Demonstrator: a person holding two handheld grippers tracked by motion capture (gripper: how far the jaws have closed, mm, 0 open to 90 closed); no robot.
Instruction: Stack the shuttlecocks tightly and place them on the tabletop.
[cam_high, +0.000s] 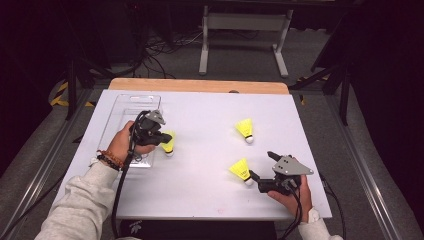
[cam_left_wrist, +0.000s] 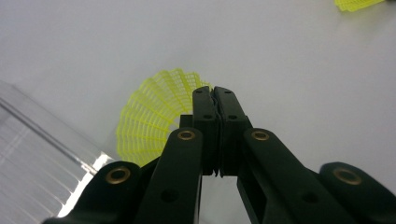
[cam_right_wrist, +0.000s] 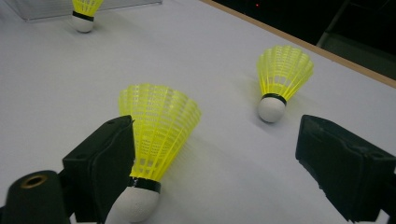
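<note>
Nearest, at the front right of the white bench (cam_high: 200, 195): the right hand-held gripper (cam_high: 256, 178), held in a hand (cam_high: 292, 197) with a grey three-cornered plate on top, jaws standing wide. Seen in the right gripper view with one yellow shuttlecock (cam_right_wrist: 154, 140) just beside the inner face of the left jaw, white cork toward the camera, skirt tilted away; whether touching the jaw, impossible to tell. Right jaw well apart from it. In the high view, the same shuttlecock (cam_high: 241, 171) lying just left of the jaw tips, cork toward the gripper.

Farther back on the right half of the bench: a second yellow shuttlecock (cam_high: 245, 129), also lying on the surface with cork toward the near side, clear of both grippers; visible in the right gripper view too (cam_right_wrist: 280, 79).

At mid-depth on the left: the left hand-held gripper (cam_high: 162, 138), gripped by a hand (cam_high: 125, 142) wearing a beaded bracelet (cam_high: 109, 159), jaws pressed together and pinching the edge of the skirt of a third yellow shuttlecock (cam_left_wrist: 149, 114). In the high view, this shuttlecock (cam_high: 169, 142) just off the right edge of a clear plastic tray (cam_high: 125, 107), cork down toward the bench.

Behind the white surface: a strip of bare wooden edge (cam_high: 200, 86), then grey floor with cables (cam_high: 160, 50) and a white frame leg (cam_high: 245, 30).
</note>
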